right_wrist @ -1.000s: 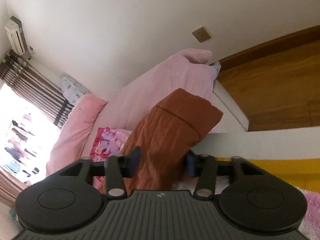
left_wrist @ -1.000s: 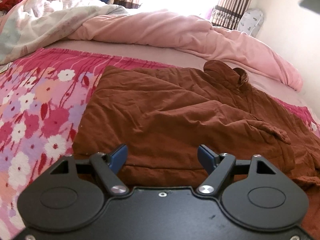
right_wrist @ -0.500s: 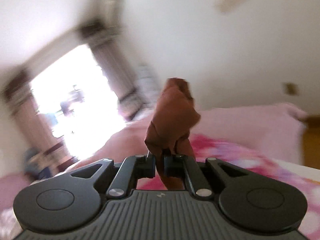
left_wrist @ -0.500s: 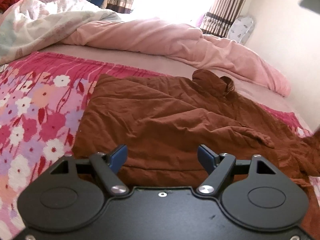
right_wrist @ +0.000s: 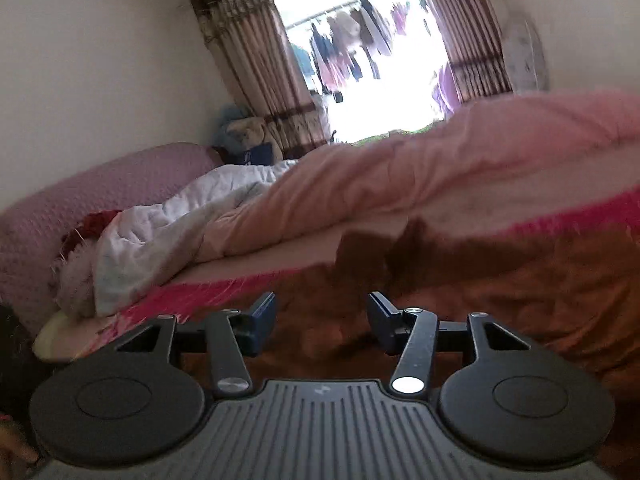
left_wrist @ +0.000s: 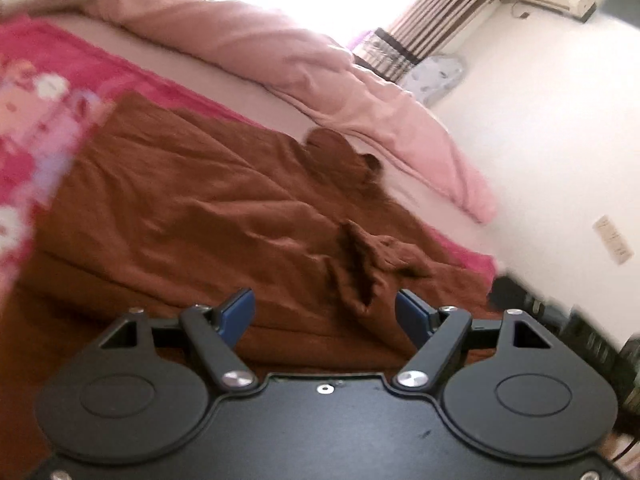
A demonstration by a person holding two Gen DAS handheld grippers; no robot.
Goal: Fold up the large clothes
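Note:
A large rust-brown garment (left_wrist: 208, 208) lies spread on the bed, its collar (left_wrist: 340, 156) toward the pink duvet. A bunched sleeve end (left_wrist: 360, 264) rests on top of it. My left gripper (left_wrist: 326, 312) is open and empty, just above the garment's near edge. In the right wrist view the same brown garment (right_wrist: 500, 288) fills the lower right. My right gripper (right_wrist: 322, 316) is open and empty, low over the cloth.
A pink floral blanket (left_wrist: 36, 92) covers the bed under the garment. A pink duvet (left_wrist: 280, 52) and a white quilt (right_wrist: 168, 232) are heaped along the far side. A padded headboard (right_wrist: 100, 188) stands at the left, a window with curtains (right_wrist: 368, 52) behind.
My right gripper held a brown sleeve up in the air; it has let go and now sits open low over the bed. The sleeve now lies on the garment. The left gripper tilted.

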